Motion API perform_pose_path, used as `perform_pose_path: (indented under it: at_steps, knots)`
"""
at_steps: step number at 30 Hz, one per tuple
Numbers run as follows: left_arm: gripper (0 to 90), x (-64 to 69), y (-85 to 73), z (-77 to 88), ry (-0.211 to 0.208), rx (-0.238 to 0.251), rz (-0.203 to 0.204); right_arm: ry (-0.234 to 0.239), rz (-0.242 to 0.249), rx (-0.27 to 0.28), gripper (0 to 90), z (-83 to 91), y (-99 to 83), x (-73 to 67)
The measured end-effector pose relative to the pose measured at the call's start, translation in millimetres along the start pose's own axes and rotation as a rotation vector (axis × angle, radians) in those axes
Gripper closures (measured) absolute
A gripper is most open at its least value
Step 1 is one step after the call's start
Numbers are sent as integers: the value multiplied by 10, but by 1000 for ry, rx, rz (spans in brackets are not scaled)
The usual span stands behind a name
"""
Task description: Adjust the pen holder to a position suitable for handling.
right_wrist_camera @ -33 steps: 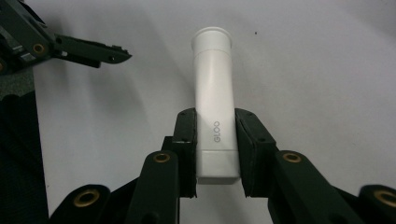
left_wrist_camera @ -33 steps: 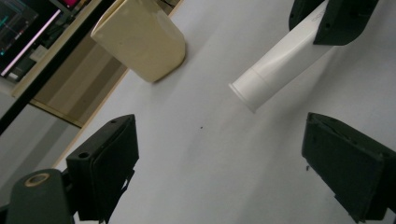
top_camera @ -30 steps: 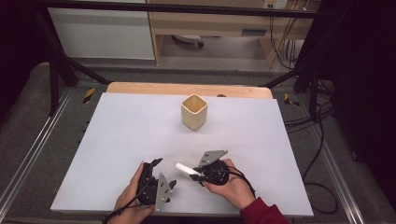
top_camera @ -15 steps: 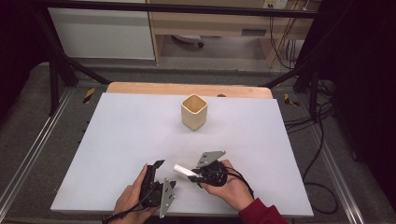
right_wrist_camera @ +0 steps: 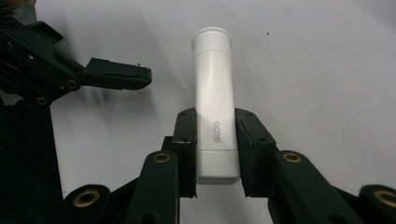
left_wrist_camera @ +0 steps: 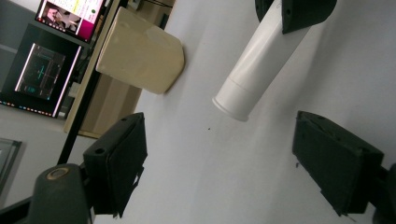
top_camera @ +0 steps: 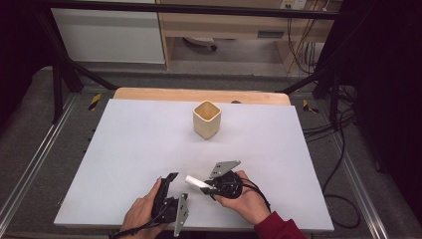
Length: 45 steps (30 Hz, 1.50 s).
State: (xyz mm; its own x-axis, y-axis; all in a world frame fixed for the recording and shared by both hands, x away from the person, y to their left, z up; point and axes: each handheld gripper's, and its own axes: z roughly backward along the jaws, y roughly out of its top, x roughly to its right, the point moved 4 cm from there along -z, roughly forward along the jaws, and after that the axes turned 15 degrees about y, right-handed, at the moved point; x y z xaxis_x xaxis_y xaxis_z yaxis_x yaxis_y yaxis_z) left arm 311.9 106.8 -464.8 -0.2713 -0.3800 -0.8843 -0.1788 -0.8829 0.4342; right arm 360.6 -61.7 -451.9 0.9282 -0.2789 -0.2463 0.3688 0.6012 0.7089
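Glue stick [right_wrist_camera: 215,102] sat pinched in my right gripper [right_wrist_camera: 215,140], fingers [right_wrist_camera: 186,140] pressed on both sides of its lower body, "GLOO" printed btw them in the right gripper view. White tube, capped end pointing away from the gripper, held just above the counter [top_camera: 124,149] w/ a faint shadow under it. In the high view I saw the stick [top_camera: 197,182] sticking out left of the right gripper [top_camera: 211,188], near the counter's front edge, right hand [top_camera: 244,199] wrapped around the gripper body and a dark red sleeve [top_camera: 276,228] at the bottom edge.

Left gripper [top_camera: 166,191] lay just left of the stick, in my left hand [top_camera: 142,214], fingers spread wide. Left gripper view showed its two black fingers [left_wrist_camera: 116,163] well apart w/ nothing btw them but bare counter; the stick's capped end [left_wrist_camera: 254,79] hung ahead of the gap, not touching either finger. One left finger tip [right_wrist_camera: 116,74] also showed in the right gripper view, beside the stick's upper half, apart from it.

Beige cup [top_camera: 206,118] stood upright at the counter's far-centre, well apart from both grippers, open top, square-ish w/ rounded corners. Same cup [left_wrist_camera: 140,58] showed in the left gripper view, beyond the fingers. Couldn't tell whether anything was inside it. Wooden strip [top_camera: 199,94] ran along the counter's far edge.
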Motion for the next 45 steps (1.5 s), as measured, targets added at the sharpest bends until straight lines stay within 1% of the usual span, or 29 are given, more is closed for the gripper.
perform_pose_path:
  at_steps: [2, 5, 8, 12, 13, 14, 17, 19, 24, 29, 36, 39, 41, 44, 45]
  knots:
    - [182, 6, 5, -6, 1, 7, -14, 2, 2, -3, 712, 4, 1, -9]
    - [189, 13, 3, -8, 4, 5, -47, -4, 4, 4, 711, 5, 12, -12]
    - [206, 14, -1, 2, 16, 3, -69, -1, 8, 2, 712, -4, 25, -24]
    - [214, 17, 2, 0, 9, 9, -72, 3, 11, -1, 711, -20, 38, -51]
    - [215, 22, 1, -3, 5, 7, -70, -2, 18, -5, 712, -22, 38, -47]
    - [218, 27, -1, -4, 3, 7, -73, -8, 14, -7, 712, -20, 33, -42]
    - [233, 39, 1, -2, 3, 13, -87, -8, 8, -4, 712, -15, 32, -43]
    - [263, 31, 11, 6, 15, 21, -99, -6, 14, -1, 712, -4, 37, -46]
    - [284, 27, 18, 14, 33, 24, -139, -4, 10, -1, 711, -8, 42, -55]
    - [306, 39, 31, 17, 32, 32, -152, 2, 16, 1, 711, -30, 57, -78]
    - [321, 81, 36, 5, 25, 38, -189, 21, 19, 1, 711, -65, 87, -99]
    - [330, 92, 52, 0, 31, 50, -200, 31, 25, 3, 712, -88, 119, -114]
    - [337, 90, 58, 5, 42, 56, -219, 37, 27, 9, 712, -90, 140, -127]
    - [352, 83, 57, 9, 58, 56, -232, 47, 34, 14, 712, -81, 168, -148]
    - [358, 81, 59, 8, 65, 62, -237, 48, 32, 19, 712, -83, 176, -157]
